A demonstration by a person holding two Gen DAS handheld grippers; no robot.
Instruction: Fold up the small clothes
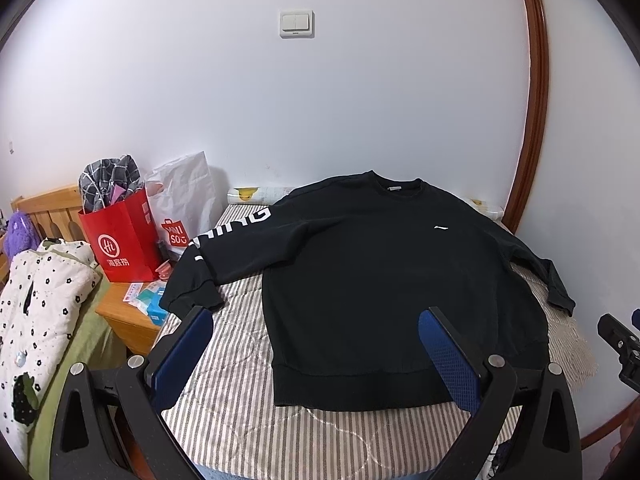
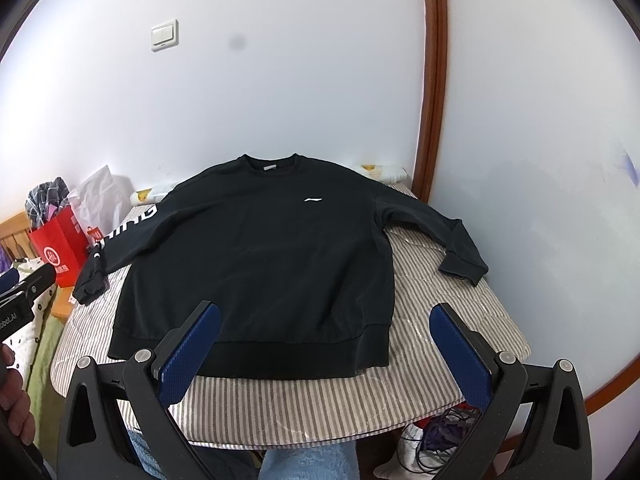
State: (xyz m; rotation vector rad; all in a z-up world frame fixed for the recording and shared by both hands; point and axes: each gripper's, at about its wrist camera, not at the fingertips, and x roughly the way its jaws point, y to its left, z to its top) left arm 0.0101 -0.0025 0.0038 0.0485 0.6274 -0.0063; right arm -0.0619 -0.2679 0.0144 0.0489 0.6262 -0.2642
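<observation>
Black long-sleeved crew-neck sweatshirt [image 1: 384,280] lies flat, front up, on grey-and-white striped quilted bed cover [image 1: 240,360], both sleeves spread outward, hem toward cameras. Left gripper [image 1: 316,320] hovers near sweatshirt hem, jaws wide apart, holding nothing. Right gripper [image 2: 324,312] likewise, jaws spread, empty. Red paper shopping bag [image 1: 120,236] stands beyond sweatshirt's lettered sleeve.

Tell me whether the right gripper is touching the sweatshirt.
Apart. The right wrist view shows the right gripper open above the sweatshirt, holding no cloth.
</observation>
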